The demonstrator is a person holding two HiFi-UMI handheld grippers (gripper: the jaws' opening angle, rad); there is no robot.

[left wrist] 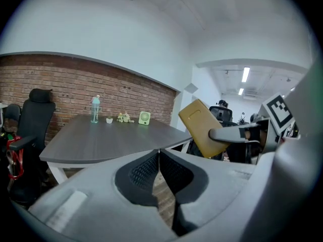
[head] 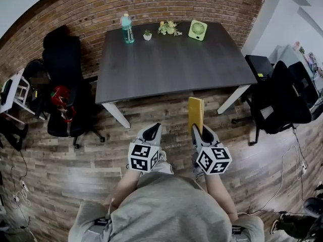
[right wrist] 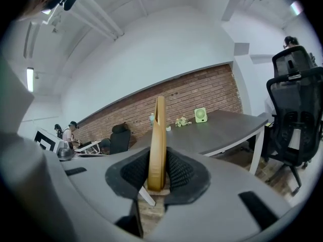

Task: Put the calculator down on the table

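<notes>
- Our right gripper [right wrist: 157,174] pinches the yellow calculator [head: 196,113] by its near end. It stands edge-on between the 2 pads, over the wood floor [head: 75,160].
- Our left gripper [left wrist: 159,160], just to the left, has its jaws pressed together on nothing.
- The dark table [head: 171,69] lies farther ahead, with a bottle [head: 127,28] and a green fan [head: 198,29] at its far edge.

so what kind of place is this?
Most likely an office or meeting room: a dark grey rectangular table by a red brick wall, with black swivel office chairs beside it.
</notes>
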